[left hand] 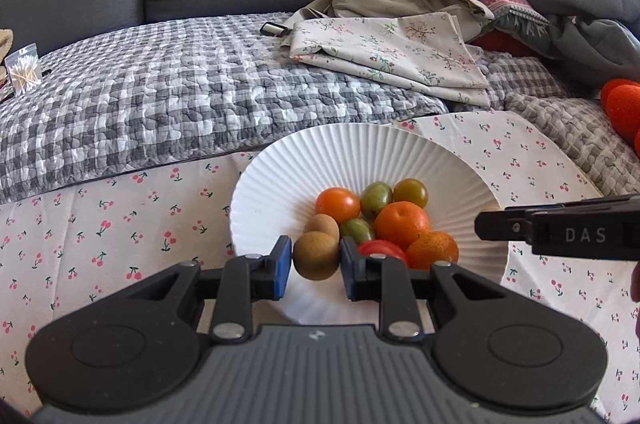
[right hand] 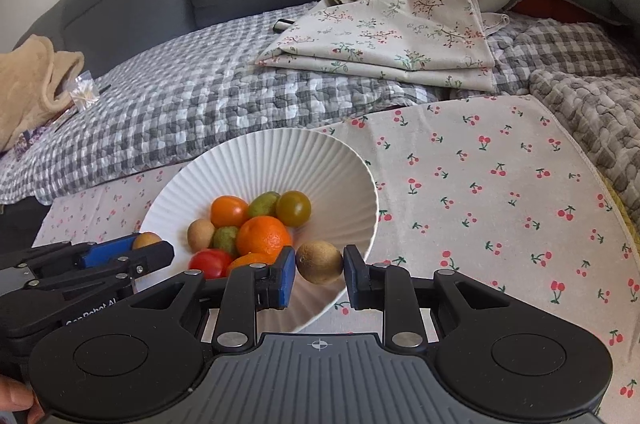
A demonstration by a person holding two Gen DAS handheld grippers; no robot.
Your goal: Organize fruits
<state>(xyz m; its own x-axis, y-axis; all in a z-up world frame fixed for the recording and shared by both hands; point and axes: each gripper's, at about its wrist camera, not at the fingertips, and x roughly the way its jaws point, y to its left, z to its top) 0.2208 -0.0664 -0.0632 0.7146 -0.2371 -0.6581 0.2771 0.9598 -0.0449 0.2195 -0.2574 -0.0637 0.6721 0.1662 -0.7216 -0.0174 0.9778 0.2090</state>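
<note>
left tongs [left hand: 316, 260] – kiwi [left hand: 316, 255] upright | right tongs [right hand: 320, 264] – kiwi [right hand: 319, 261] crosswise

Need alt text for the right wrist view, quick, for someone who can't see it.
The right gripper is shut on a small brown kiwi-like fruit above the near rim of a ribbed white bowl holding oranges, tomatoes and green fruits. The left gripper, at left, grips a similar brown fruit. A cherry-print cloth lies beneath.
</note>
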